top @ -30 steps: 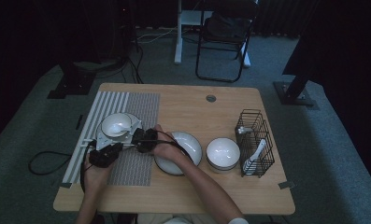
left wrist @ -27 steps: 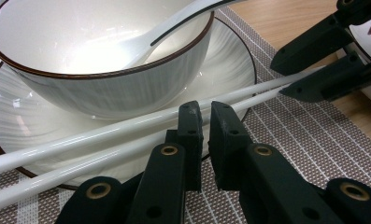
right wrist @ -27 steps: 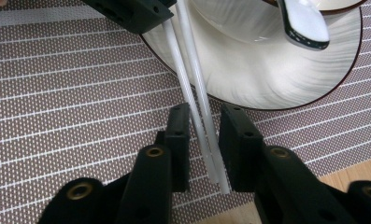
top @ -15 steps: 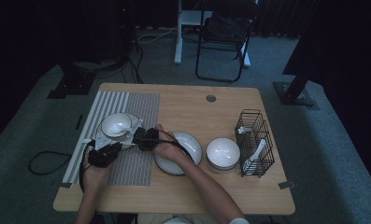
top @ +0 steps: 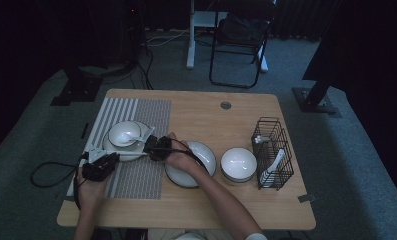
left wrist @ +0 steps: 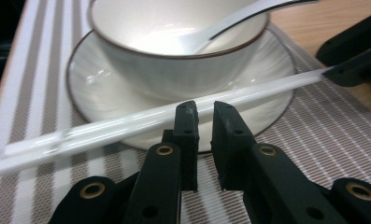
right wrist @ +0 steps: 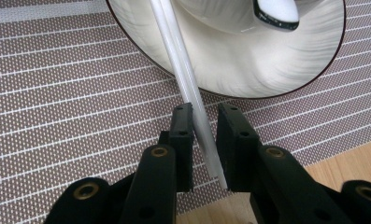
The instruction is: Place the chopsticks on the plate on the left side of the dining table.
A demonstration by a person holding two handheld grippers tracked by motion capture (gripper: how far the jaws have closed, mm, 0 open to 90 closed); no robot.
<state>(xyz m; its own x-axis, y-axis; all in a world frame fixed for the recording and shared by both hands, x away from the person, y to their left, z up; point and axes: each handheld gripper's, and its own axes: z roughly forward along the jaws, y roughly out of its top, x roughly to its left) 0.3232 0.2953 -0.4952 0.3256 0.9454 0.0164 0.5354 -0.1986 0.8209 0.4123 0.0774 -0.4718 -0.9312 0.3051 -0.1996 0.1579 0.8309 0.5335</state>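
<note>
A pair of white chopsticks [left wrist: 127,123] lies across the front rim of a white plate [left wrist: 108,93]. On the plate stands a white bowl [left wrist: 174,70] with a spoon [left wrist: 230,23] in it. My left gripper [left wrist: 204,109] sits just short of the chopsticks; its jaws have just been opening, and the narrow gap holds nothing. My right gripper [right wrist: 204,112] has the chopsticks' [right wrist: 178,60] other end slanting between its jaws, which have just been opening and leave a slit beside the sticks. From above, the left gripper [top: 100,166] and right gripper [top: 158,147] flank the plate [top: 131,155].
The setting rests on a striped placemat [top: 141,175] at the table's left. An empty plate [top: 206,155] lies under my right forearm. To its right are a second bowl [top: 238,164] and a black wire basket [top: 272,152] holding white utensils. A chair stands beyond the table.
My left gripper has drawn back a little to the left, away from the plate. The right hand has stayed where it was.
</note>
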